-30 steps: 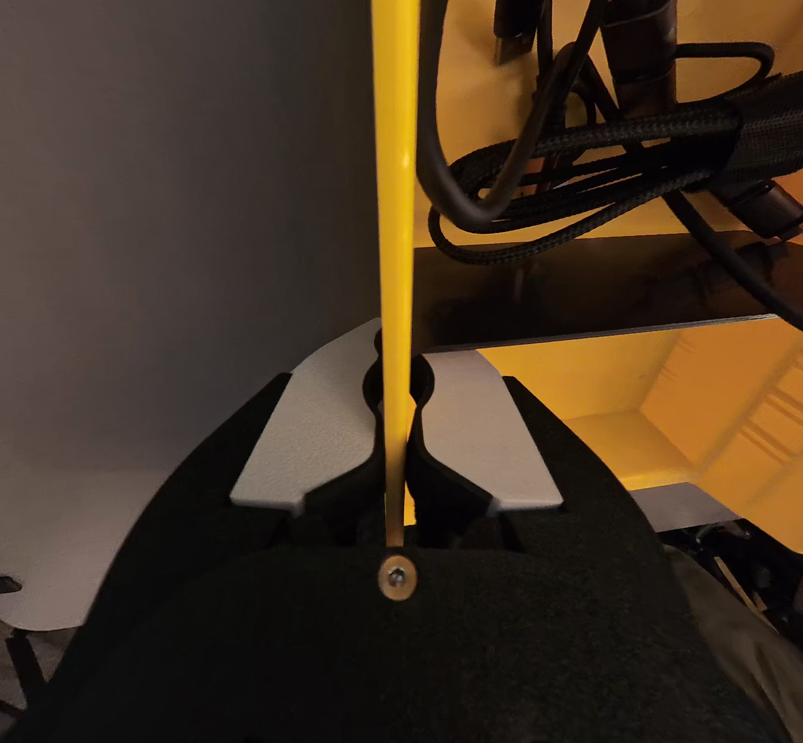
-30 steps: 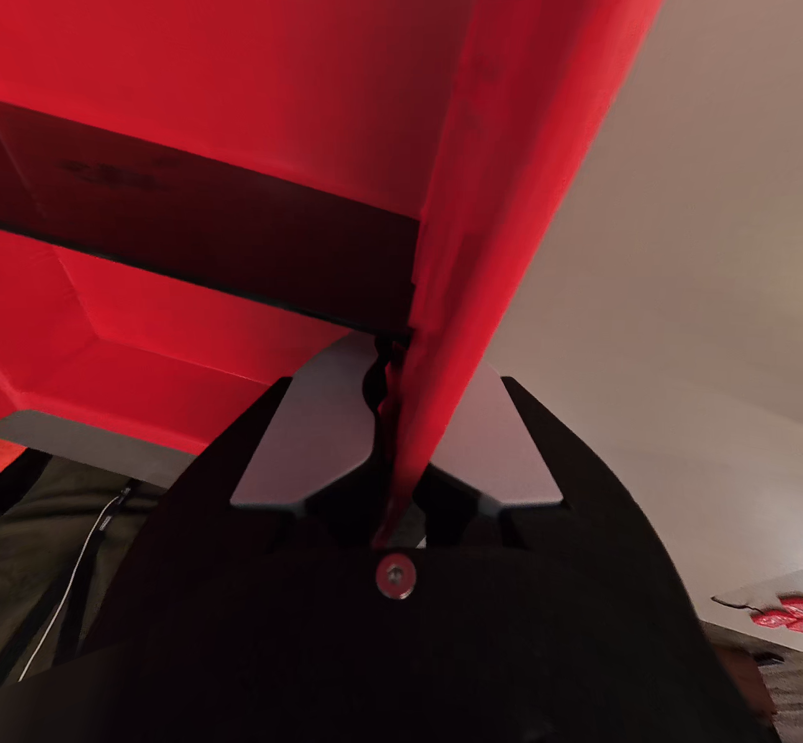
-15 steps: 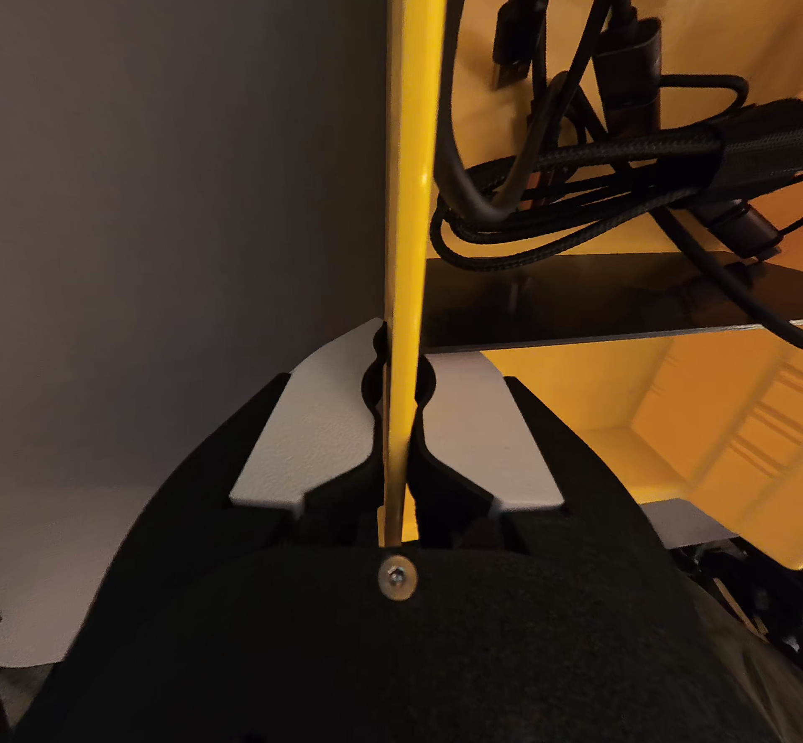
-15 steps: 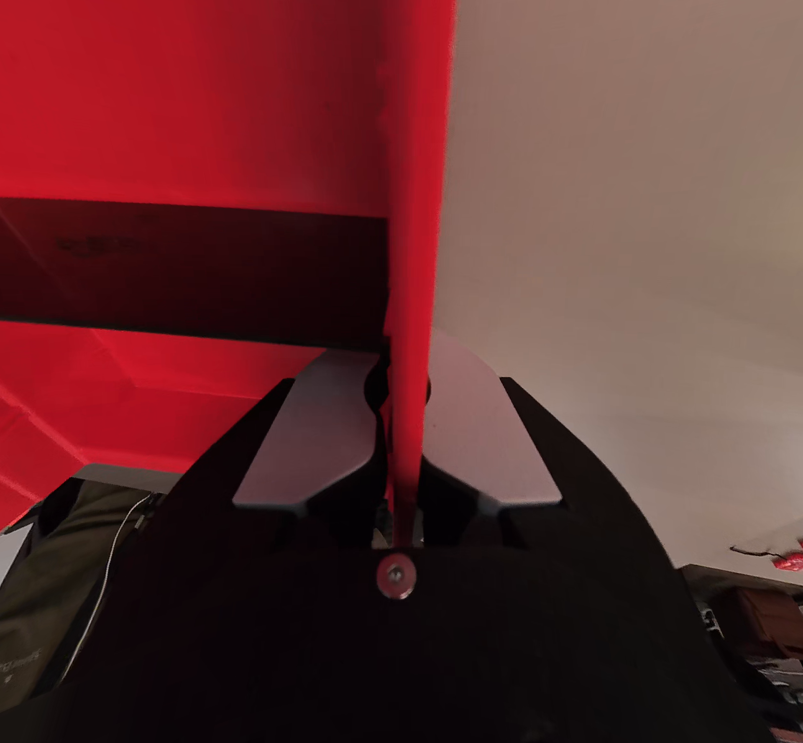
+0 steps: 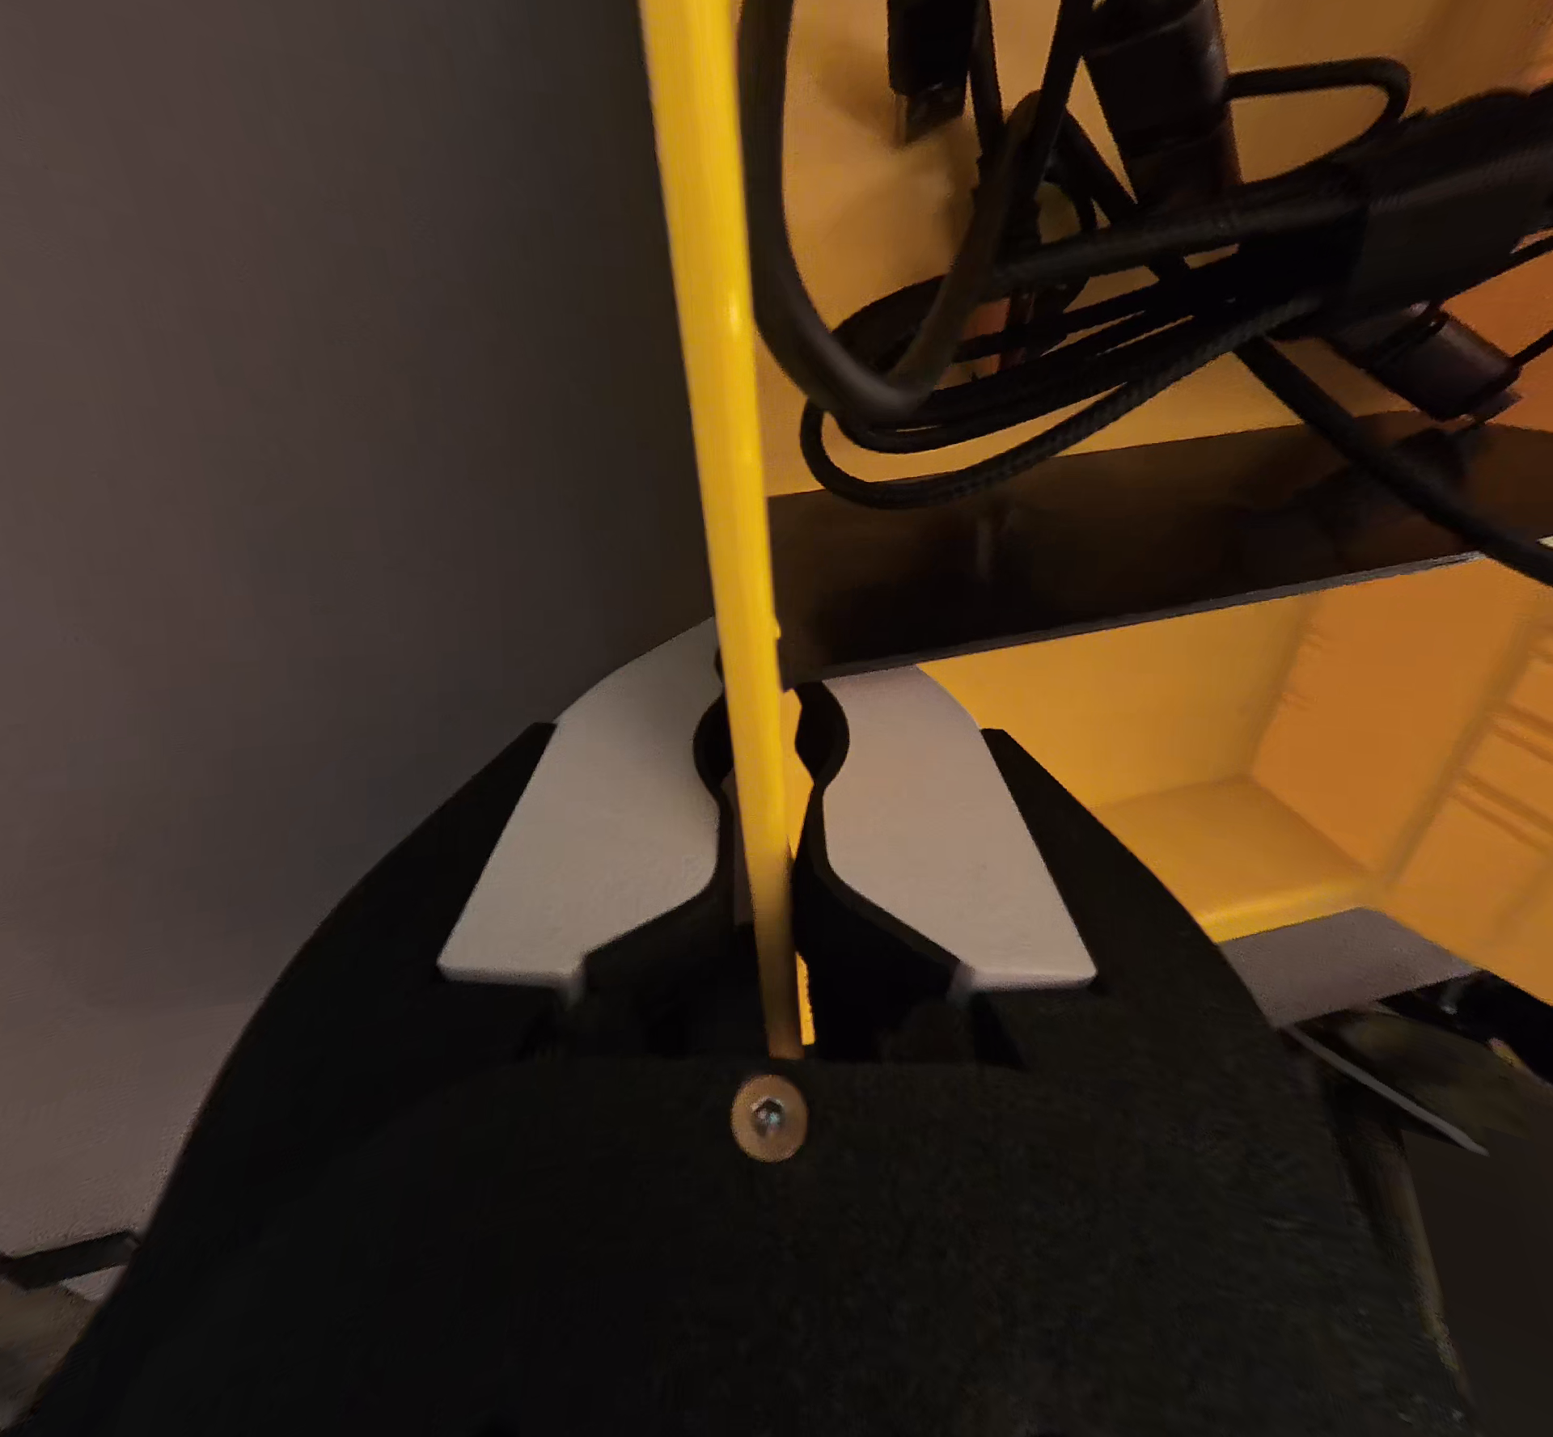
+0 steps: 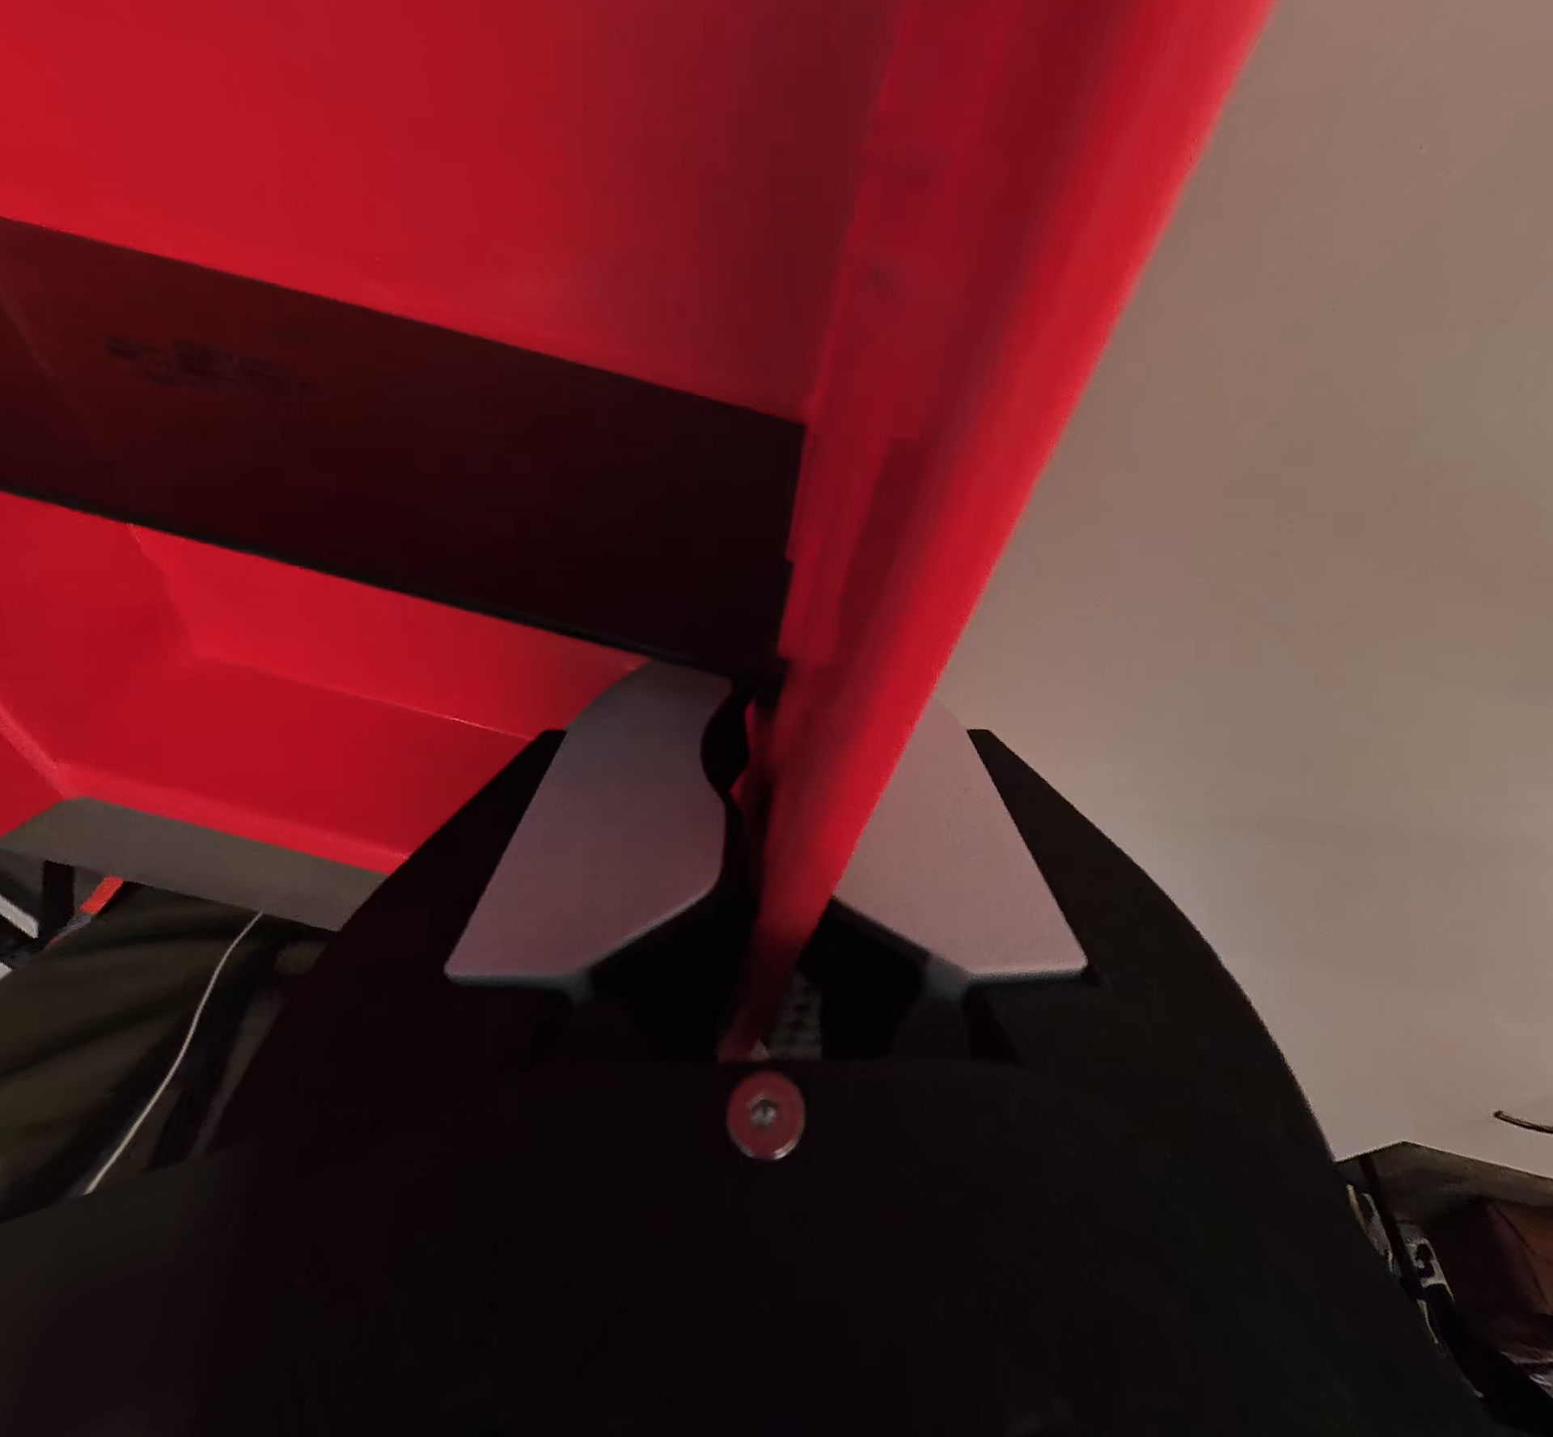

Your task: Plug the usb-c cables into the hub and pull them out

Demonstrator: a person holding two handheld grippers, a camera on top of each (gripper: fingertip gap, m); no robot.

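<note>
**Both grippers clamped on bin walls**

Your left gripper (image 5: 769, 733) has its fingers (image 5: 622, 825) pressed narrow onto the side wall of the yellow bin (image 5: 714, 355). Inside that bin, beyond a black divider (image 5: 1092, 556), lies a tangle of black usb-c cables (image 5: 1050, 355), apart from the fingers. Your right gripper (image 6: 798, 758) pinches the side wall of the red bin (image 6: 924, 472), which also has a black divider (image 6: 420, 472). A pale wall (image 6: 1302, 556) stands behind.
</note>
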